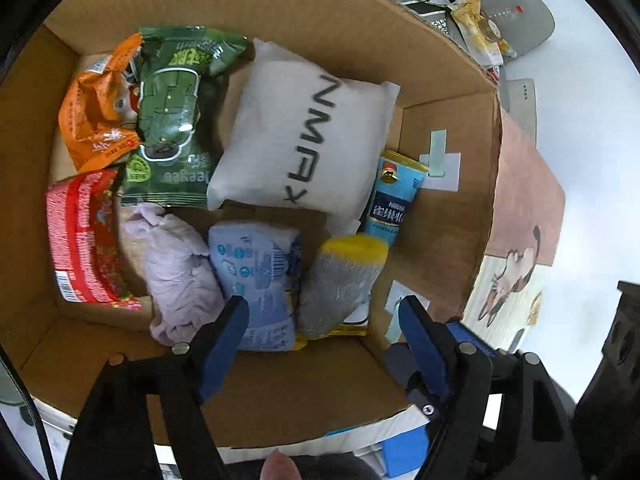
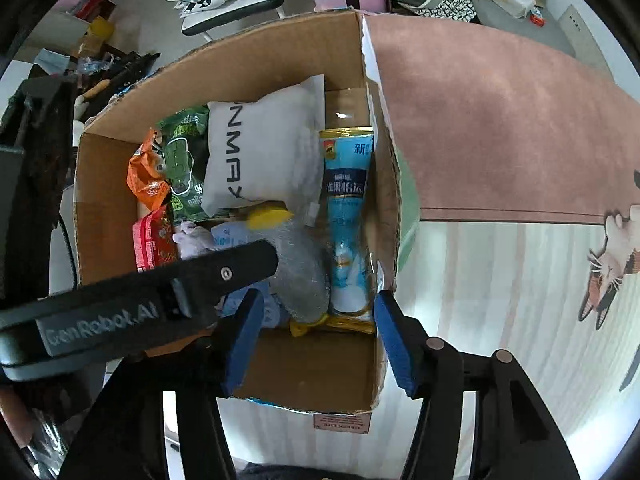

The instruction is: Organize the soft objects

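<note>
Two grippers' fingers [image 1: 224, 332] apart, empty, over cardboard box [image 1: 320, 20], fuzzy grey yellow-cuffed sock [image 1: 340, 280] inside

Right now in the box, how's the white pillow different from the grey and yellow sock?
The white pillow is large, flat and square, with black lettering; the grey and yellow sock is much smaller, a fuzzy roll with no print. The pillow sits toward the far wall, the sock nearer the fingers. Both are soft and lie loose inside the cardboard box.
</note>
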### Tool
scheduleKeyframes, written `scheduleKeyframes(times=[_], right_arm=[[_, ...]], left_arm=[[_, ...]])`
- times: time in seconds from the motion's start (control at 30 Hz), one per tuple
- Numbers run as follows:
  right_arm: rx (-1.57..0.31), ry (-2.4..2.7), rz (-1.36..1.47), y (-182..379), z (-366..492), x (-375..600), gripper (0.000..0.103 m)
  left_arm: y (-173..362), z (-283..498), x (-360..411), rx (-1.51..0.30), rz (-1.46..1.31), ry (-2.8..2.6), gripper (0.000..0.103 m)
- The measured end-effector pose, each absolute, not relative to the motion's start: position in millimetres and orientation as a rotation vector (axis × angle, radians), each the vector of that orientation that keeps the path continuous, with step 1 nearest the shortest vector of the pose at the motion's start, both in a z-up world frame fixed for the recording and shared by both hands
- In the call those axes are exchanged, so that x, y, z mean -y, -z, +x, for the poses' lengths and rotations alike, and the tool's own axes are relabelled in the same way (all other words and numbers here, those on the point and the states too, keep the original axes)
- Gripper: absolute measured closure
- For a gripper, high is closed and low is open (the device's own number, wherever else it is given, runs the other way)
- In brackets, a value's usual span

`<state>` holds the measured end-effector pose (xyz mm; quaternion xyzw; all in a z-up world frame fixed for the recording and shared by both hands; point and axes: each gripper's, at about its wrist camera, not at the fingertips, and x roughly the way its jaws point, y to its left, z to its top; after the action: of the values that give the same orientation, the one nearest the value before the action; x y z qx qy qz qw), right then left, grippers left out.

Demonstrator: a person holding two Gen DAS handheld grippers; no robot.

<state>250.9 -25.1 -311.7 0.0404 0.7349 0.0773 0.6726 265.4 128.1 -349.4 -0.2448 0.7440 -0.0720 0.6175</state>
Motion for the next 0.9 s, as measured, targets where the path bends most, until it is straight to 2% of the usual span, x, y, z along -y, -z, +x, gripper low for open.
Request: scheduleKeyframes(times=[0.1, 0.17, 0.2, 0.23, 0.37, 0.43, 0.53, 0.63, 0.9], right_arm=[[-1.641, -0.159, 0.074, 306.2, 248.1, 22.0, 0.041], [-1.630, -0.140, 0.056, 303.9, 248.5, 23.7, 0.033], [-1.616, -0.129, 0.047, 298.4, 247.4, 24.9, 0.023], [-1.607, -0.126, 0.044, 296.7, 247.1, 24.8, 0.021], [-1.589, -0.104, 0.010, 286.9, 241.1, 24.4, 0.021], [-1.572, -0.099, -0.003, 283.2, 236.9, 22.2, 0.008], [-1.535, -0.118, -0.005, 277.4, 227.4, 17.3, 0.000], [-1.516, -0.120, -0.012, 275.9, 219.2, 13.7, 0.000], [-1.476, -0.093, -0.065, 273.4, 210.5, 8.2, 0.000]], left_arm=[[338.6, 260.1, -133.3, -1.685, -0.510, 0.143, 0.027], [333.3, 255.8, -137.9, -1.665, -0.482, 0.126, 0.027], [329.9, 252.2, -141.0, -1.649, -0.466, 0.110, 0.027], [326.2, 249.8, -142.9, -1.632, -0.453, 0.098, 0.027], [305.4, 234.3, -152.3, -1.547, -0.353, 0.030, 0.027], [298.3, 222.8, -158.7, -1.507, -0.300, -0.010, 0.026], [284.2, 205.7, -168.9, -1.429, -0.233, -0.086, 0.006], [277.8, 192.4, -177.7, -1.373, -0.197, -0.140, 0.001], [275.0, 180.1, -188.8, -1.355, -0.210, -0.176, 0.001]])
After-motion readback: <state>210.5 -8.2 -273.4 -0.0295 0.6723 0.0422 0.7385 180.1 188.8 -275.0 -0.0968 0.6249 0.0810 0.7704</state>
